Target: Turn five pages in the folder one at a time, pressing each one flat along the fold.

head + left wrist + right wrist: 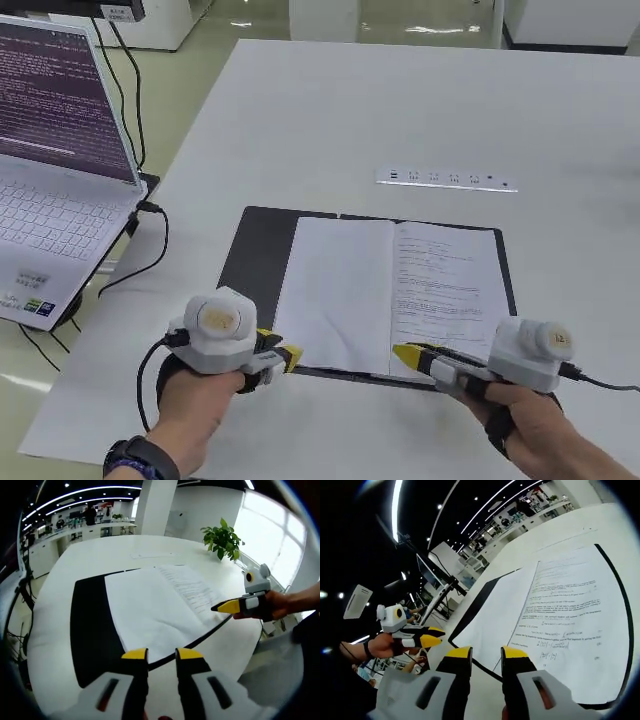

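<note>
Head view: the left gripper (287,357) and the right gripper (405,354) hover at the near edge of the open folder (258,255). Each has its jaws a narrow gap apart and holds nothing. The folder lies flat at mid-table, with a blank page (335,290) on the left and a printed page (447,280) on the right. Likely faults: the jaws may nip several sheets at once or crease a corner, and the unheld folder may slide on the smooth table (330,110). The number of sheets under the printed page cannot be judged. The print is too small to read. The grippers cover part of the folder's near edge.
</note>
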